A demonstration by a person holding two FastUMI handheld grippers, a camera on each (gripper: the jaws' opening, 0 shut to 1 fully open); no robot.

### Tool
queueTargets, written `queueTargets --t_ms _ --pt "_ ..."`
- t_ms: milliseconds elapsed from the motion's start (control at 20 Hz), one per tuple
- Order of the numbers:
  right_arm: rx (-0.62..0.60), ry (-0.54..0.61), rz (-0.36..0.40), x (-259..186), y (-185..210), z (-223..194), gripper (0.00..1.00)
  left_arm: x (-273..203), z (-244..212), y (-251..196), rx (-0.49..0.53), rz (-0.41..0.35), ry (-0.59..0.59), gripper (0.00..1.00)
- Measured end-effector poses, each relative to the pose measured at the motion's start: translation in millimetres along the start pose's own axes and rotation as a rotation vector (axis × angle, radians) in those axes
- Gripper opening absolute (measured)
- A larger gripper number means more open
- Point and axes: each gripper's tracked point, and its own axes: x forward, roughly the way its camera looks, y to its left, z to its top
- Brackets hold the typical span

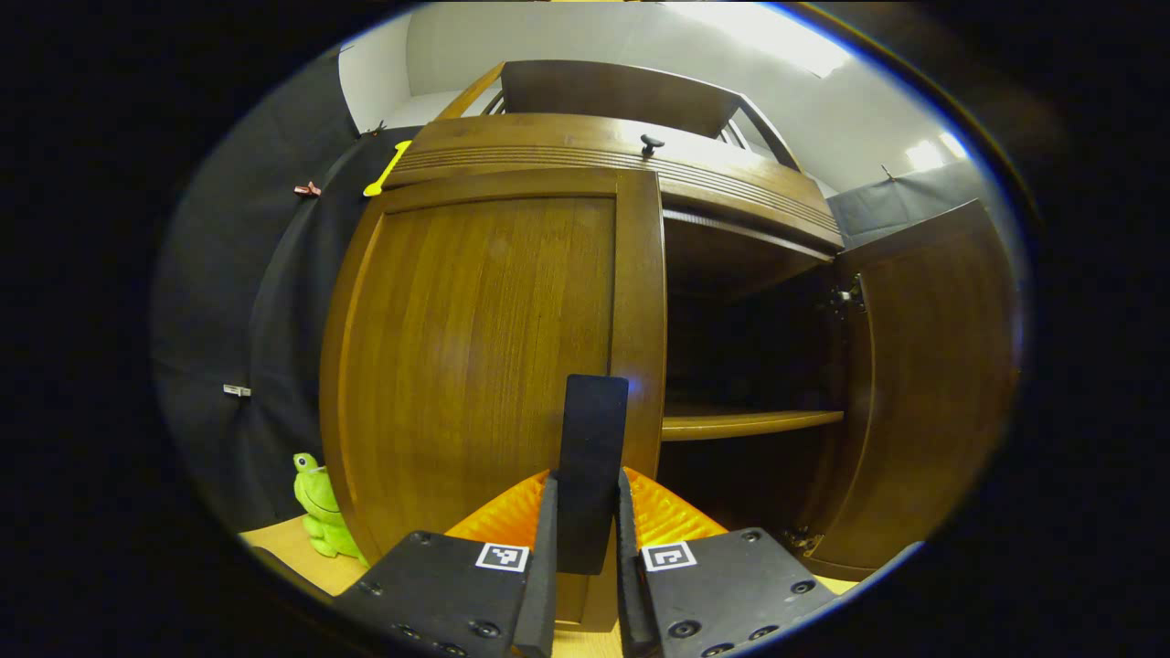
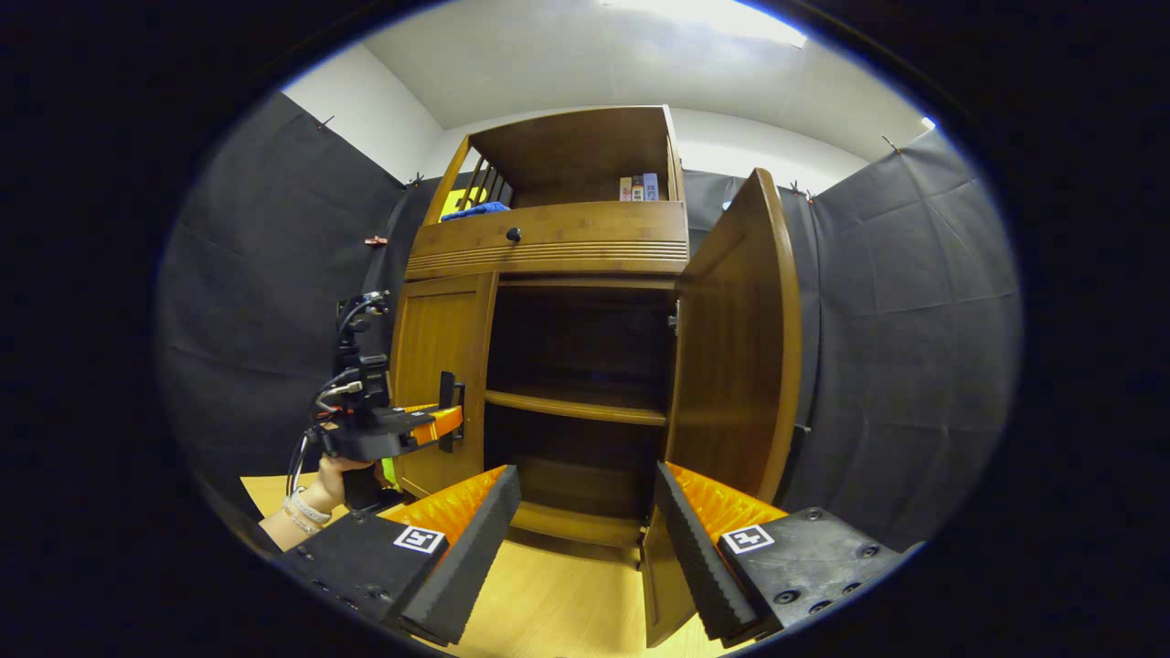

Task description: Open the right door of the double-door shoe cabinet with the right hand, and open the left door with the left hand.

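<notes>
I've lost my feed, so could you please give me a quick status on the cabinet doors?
Left gripper shut on left door handle. Right gripper open, holding nothing. Right door open; left door closed. Nothing in the way.

Bright ceiling glare overhead, cabinet interior (image 2: 576,347) in deep shadow, fisheye-bent edges.

A cloth-walled recording booth (image 2: 896,274) (home-style), with wooden shoe cabinet (image 2: 548,247) and toy frog (image 1: 322,505).

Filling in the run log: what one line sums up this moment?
right door: open | left door: closed | left claw: shut on handle | right claw: open, holding nothing
</notes>
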Motion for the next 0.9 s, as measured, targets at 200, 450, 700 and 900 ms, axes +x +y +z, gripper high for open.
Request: queueTargets --t_ms 200,450,700,900 --pt "0.016 0.007 0.065 4 32 -3 0.94 -44 9 15 -0.026 -0.01 0.008 0.31" --pt "0.008 0.015 0.139 10 67 -3 0.94 -88 17 40 -0.03 0.026 0.007 0.3" --pt "0.014 0.019 0.196 17 91 -4 0.94 -120 25 62 -0.012 0.08 0.004 0.2" --pt "0.032 0.018 0.235 20 107 -6 0.92 -140 29 87 0.004 0.147 0.008 0.15"
